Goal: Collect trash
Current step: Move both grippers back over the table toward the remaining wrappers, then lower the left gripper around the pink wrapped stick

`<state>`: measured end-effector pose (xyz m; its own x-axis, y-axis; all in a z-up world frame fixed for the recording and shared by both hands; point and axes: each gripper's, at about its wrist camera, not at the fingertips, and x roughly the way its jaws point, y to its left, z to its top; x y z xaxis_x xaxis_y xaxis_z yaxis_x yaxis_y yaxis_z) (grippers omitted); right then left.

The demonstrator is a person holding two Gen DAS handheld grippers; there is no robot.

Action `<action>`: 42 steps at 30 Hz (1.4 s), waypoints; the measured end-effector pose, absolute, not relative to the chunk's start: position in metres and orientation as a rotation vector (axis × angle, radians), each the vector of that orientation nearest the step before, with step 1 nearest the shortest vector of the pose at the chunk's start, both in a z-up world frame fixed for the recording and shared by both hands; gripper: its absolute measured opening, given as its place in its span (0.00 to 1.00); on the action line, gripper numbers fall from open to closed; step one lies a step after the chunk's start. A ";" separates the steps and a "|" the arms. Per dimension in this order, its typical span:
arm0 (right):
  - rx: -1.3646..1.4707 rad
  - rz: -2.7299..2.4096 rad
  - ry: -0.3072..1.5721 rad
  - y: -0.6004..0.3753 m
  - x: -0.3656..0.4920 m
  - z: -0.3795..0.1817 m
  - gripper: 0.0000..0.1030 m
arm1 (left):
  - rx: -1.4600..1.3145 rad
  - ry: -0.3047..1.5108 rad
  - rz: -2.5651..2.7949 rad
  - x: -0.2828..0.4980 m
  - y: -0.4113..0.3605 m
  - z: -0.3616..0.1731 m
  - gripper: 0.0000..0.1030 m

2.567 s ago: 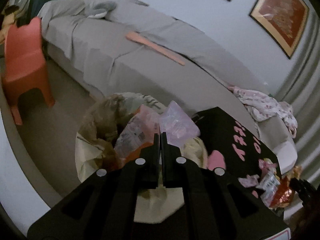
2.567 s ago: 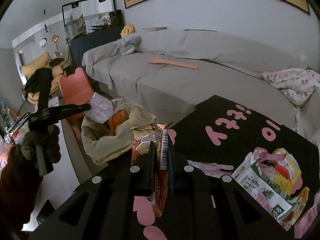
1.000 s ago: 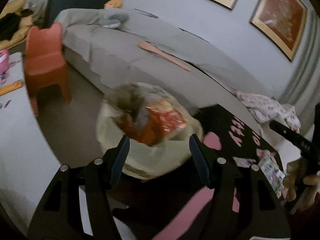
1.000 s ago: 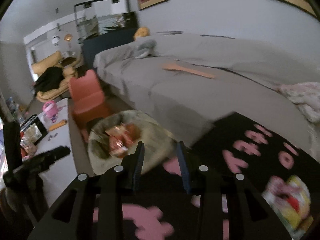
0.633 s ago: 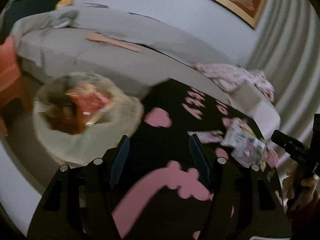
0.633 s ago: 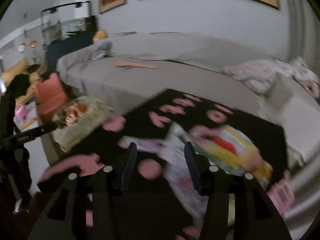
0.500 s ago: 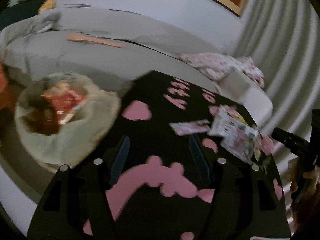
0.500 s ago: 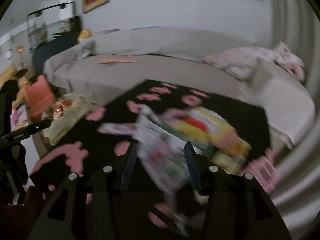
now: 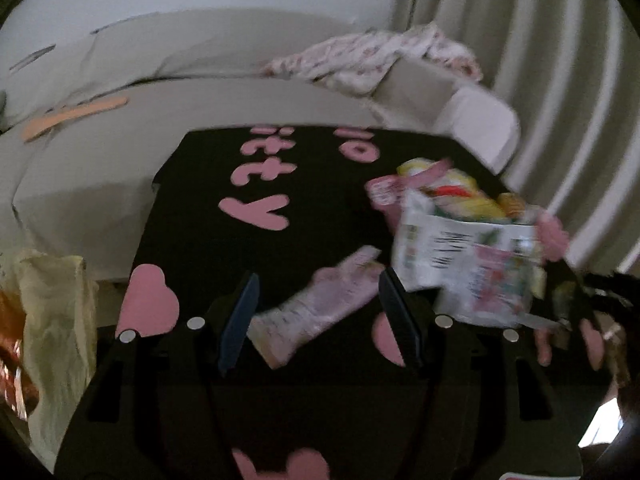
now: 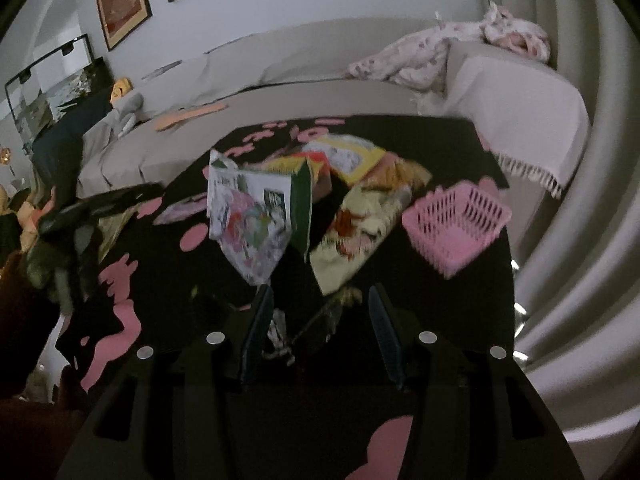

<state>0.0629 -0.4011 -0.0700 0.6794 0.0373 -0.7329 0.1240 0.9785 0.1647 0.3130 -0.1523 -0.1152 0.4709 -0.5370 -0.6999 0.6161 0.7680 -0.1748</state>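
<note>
Our left gripper (image 9: pixel 318 316) hangs wide and empty over a pale pink wrapper (image 9: pixel 320 304) near the table's (image 9: pixel 208 184) near edge. Our right gripper (image 10: pixel 318 320), half-spread and empty, faces the wrapper pile (image 10: pixel 280 208) mid-table. We judge this the reach for more trash; next, close on the wrapper and carry it to the bag (image 9: pixel 52 312) off the left edge.

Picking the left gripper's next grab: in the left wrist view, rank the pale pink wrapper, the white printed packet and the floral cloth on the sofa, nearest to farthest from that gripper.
1. pale pink wrapper: lying between the open fingers of the left gripper, on the black table.
2. white printed packet: just right of the right finger.
3. floral cloth: far back on the sofa arm.
</note>
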 end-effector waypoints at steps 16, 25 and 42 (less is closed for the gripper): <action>0.298 0.087 0.926 -0.371 0.089 -0.106 0.46 | 0.038 1.029 -0.843 0.273 -0.145 -0.140 0.57; 0.235 0.106 0.933 -0.354 0.088 -0.110 0.56 | -0.018 1.014 -0.678 0.299 -0.146 -0.140 0.57; 0.113 0.119 0.957 -0.341 0.073 -0.104 0.74 | -0.054 1.010 -0.626 0.260 -0.129 -0.131 0.20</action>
